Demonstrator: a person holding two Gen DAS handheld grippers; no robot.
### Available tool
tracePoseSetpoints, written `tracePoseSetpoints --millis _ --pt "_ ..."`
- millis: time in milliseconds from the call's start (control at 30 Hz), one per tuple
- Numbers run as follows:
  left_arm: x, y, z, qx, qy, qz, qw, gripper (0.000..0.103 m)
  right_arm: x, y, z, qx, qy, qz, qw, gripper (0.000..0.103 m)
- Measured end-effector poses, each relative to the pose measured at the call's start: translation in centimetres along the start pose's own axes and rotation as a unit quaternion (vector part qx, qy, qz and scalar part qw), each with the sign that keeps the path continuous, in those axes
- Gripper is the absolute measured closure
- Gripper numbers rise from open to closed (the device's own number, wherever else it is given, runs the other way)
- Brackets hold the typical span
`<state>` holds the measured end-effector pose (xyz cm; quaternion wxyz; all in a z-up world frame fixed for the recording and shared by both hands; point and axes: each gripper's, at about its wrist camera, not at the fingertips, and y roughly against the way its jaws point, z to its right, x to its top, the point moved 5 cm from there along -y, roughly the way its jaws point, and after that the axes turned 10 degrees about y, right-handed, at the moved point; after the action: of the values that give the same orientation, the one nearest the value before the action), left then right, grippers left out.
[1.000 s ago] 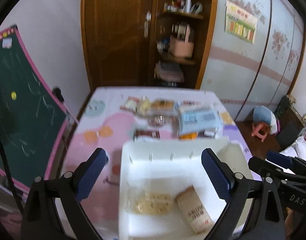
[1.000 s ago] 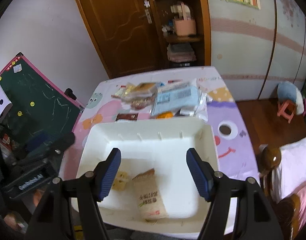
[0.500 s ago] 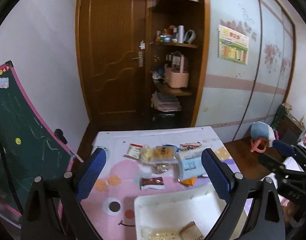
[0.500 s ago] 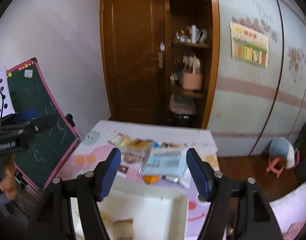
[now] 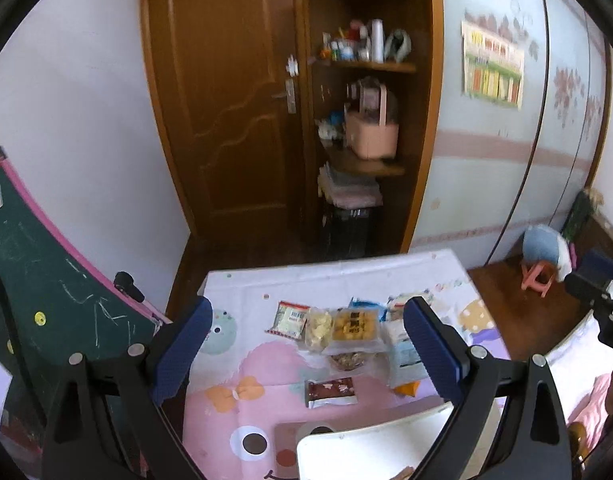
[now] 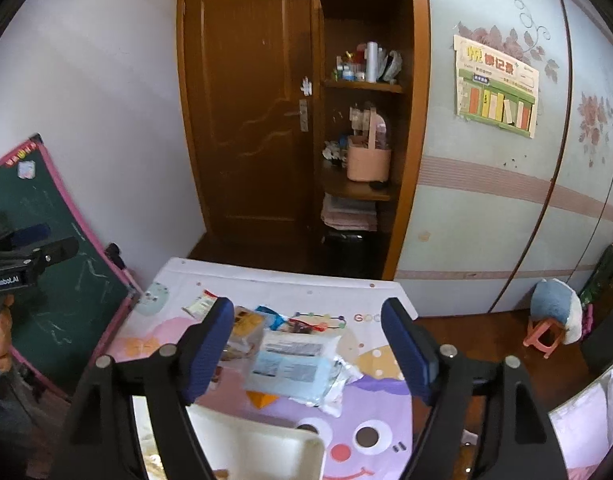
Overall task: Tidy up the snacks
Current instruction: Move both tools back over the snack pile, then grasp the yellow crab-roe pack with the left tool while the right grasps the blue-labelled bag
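Both jaws spread wide, empty. Left gripper point(image 5: 306, 350) hovered over snack packets point(image 5: 338, 330), white bin point(image 5: 370, 444) below; right gripper point(image 6: 306, 352) framed blue pack point(image 6: 290, 364), presumably choosing.

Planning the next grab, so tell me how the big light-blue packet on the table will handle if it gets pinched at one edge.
The light-blue packet looks like a soft plastic pouch with a crinkled clear edge, so it will probably sag rather than stay flat. Its glossy film may slip between the pads of the right hand-held gripper. It lies partly over neighbouring snack packets, so pulling it may drag those along.
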<state>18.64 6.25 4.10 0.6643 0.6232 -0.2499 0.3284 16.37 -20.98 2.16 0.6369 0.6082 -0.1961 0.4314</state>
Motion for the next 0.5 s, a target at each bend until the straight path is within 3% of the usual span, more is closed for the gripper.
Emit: tracePoseSetpoints --millis 200,333,500 --pt "-1.2 -7.9 1.2 -0.004 -0.018 -0.073 0.9971 0.007 -2.3 -7.2 0.6 0.021 -0.020 -0.065 0.997 0.027" --pt "-2.6 -13.4 2.4 -0.015 -0.033 -0.127 0.9913 0.007 -5.1 -12.6 1.2 0.053 -0.055 -0.121 0.990 0.027" --pt "-4.6 -19.2 3.1 -0.007 -0.043 -0.167 0.9850 0.007 -8.0 -18.2 2.0 0.055 -0.076 -0.172 0.981 0.027"
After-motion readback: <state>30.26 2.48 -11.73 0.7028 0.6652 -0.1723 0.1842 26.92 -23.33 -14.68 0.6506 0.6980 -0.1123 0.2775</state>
